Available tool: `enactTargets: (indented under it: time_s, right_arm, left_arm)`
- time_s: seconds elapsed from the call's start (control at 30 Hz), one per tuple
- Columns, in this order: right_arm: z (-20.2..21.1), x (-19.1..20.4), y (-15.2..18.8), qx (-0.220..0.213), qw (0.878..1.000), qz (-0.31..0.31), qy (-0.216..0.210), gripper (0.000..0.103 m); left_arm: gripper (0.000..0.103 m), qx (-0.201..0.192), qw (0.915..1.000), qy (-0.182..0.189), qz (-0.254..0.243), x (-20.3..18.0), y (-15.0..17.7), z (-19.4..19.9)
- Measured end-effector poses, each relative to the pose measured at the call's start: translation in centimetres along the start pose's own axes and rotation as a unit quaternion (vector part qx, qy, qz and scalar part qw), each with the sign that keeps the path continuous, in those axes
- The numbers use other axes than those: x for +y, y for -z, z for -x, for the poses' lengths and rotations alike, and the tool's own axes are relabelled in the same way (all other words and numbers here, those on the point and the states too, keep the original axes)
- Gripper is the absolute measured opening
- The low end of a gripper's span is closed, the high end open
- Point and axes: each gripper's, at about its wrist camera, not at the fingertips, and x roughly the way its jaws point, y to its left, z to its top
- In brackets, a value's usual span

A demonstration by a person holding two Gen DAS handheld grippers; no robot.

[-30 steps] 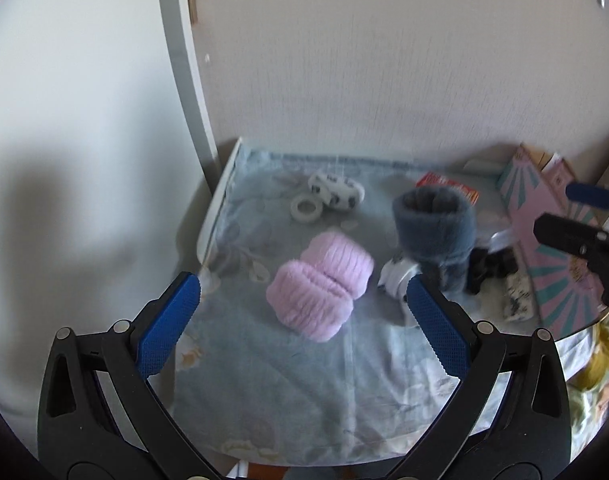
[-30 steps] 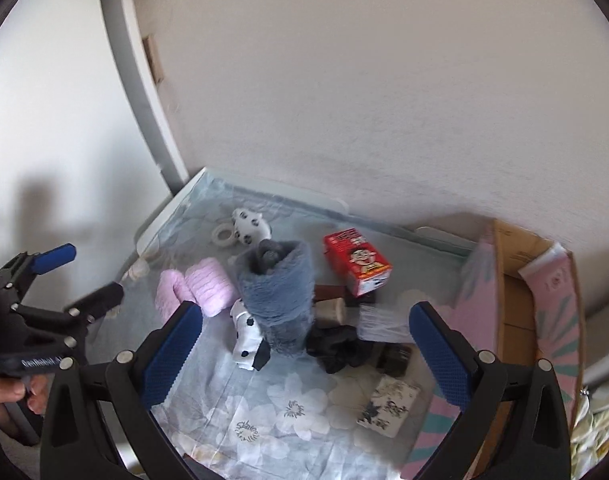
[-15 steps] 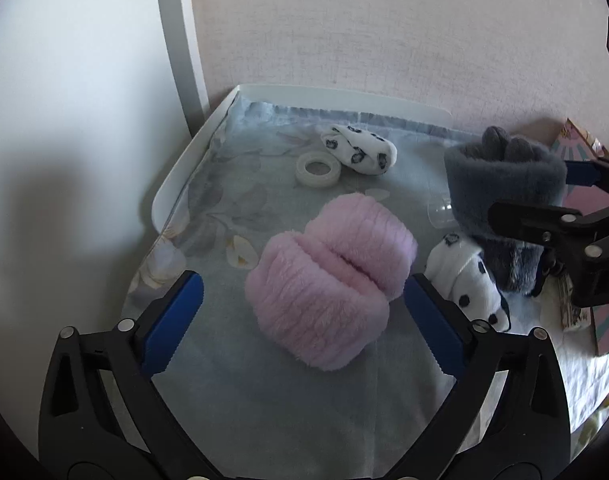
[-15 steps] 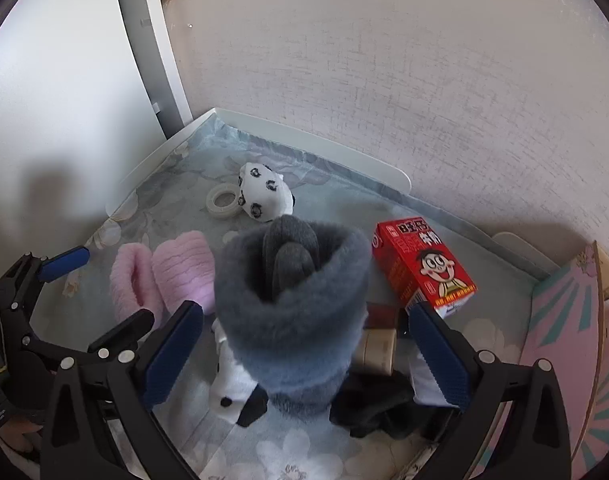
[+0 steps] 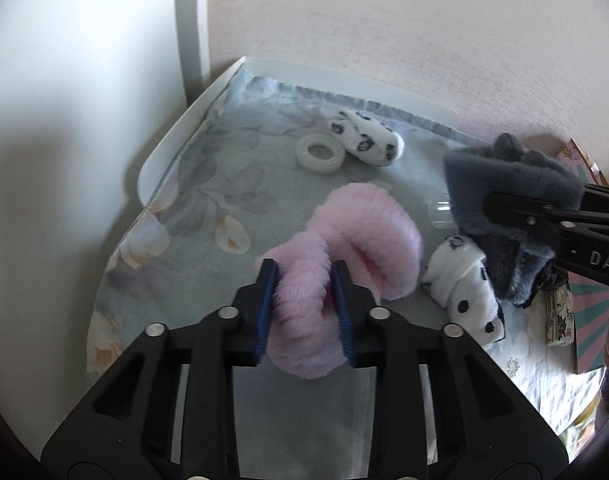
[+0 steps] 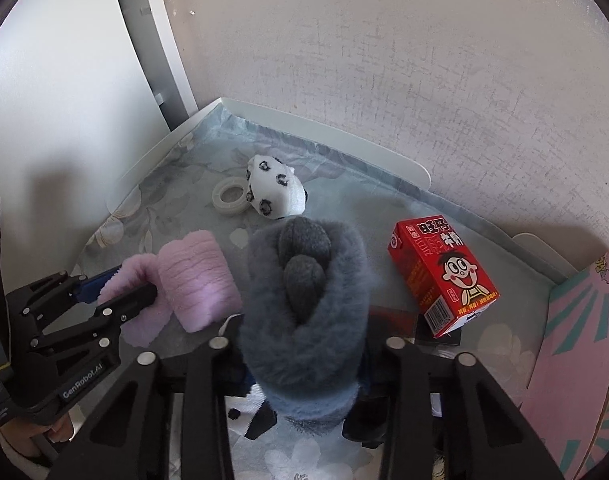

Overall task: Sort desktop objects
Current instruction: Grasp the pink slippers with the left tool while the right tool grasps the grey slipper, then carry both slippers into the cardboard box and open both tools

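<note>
While the left hand-held gripper (image 5: pixel 304 300) clamps the pink sock (image 5: pixel 344 248) on the tabletop (image 5: pixel 192 200), the right hand-held gripper (image 6: pixel 304 364) clamps the grey sock (image 6: pixel 304 300) just beside it.

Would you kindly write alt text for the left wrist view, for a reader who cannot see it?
The left gripper is shut on a fluffy pink sock bundle over a floral blue cloth. To its right, the right gripper holds a grey fuzzy sock bundle; behind lie a tape roll and a spotted white sock.
</note>
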Motion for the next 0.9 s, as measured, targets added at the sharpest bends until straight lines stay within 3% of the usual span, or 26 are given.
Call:
enactTargets:
  time_s: [0.53, 0.73, 0.9]
  right_arm:
    - [3.0, -0.3, -0.4, -0.025, 1.0, -0.011, 0.01, 0.029]
    - [6.2, -0.6, -1.3, -0.045, 0.999, -0.02, 0.006, 0.029]
    - [9.4, -1.9, -1.8, -0.062, 0.997, -0.034, 0.008, 0.029]
  left_arm:
    - [0.017, 0.008, 0.9995, -0.029, 0.01, 2.1, -1.8, 3.1]
    - [0.017, -0.007, 0.9979, -0.061, -0.023, 1.3, -3.7, 6.0]
    - [0.017, -0.019, 0.9969, -0.058, -0.049, -0.4, -5.6, 8.5]
